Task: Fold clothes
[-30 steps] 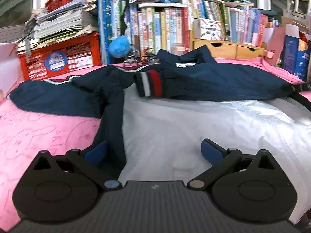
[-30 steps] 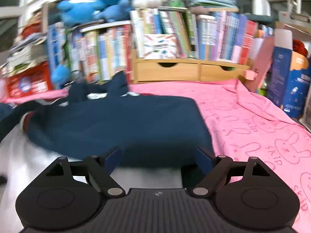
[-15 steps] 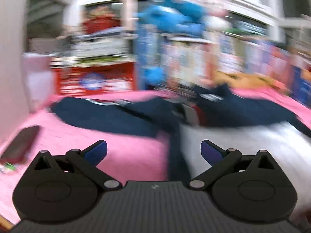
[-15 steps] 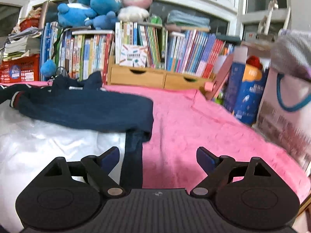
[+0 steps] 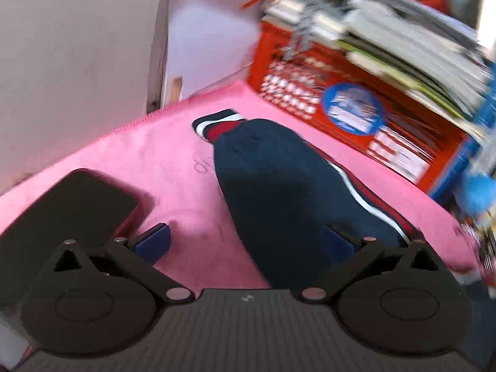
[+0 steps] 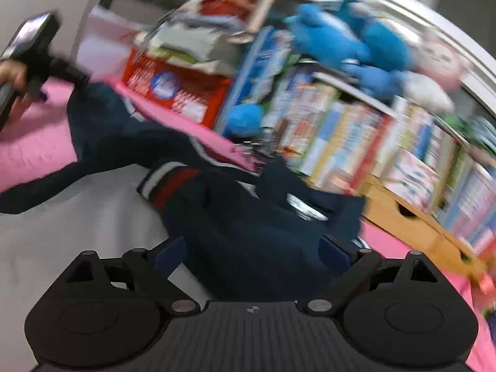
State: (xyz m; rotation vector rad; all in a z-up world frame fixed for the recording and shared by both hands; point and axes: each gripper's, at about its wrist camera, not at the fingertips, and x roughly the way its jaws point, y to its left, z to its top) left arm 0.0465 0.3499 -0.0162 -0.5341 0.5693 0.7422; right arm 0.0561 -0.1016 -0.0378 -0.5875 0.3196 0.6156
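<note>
So left wrist view: left gripper (image 5: 245, 241) jaws spread, nothing pinched, over navy jacket (image 5: 279, 186) sleeve on pink cloth (image 5: 173, 161); black phone (image 5: 71, 204) only visible here. Right wrist view: right gripper (image 6: 252, 254) jaws opening over jacket, no grip; only here bookshelf (image 6: 356, 130), blue plush (image 6: 334, 37), white lining (image 6: 77, 217).

No legible text anywhere.

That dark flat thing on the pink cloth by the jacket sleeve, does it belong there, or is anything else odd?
The dark flat slab, perhaps a phone, lies on the pink cloth beside the navy jacket sleeve. It has no part in folding and sits close to the left gripper. Otherwise nothing is spilled or damaged; the jacket is simply unfolded.
</note>
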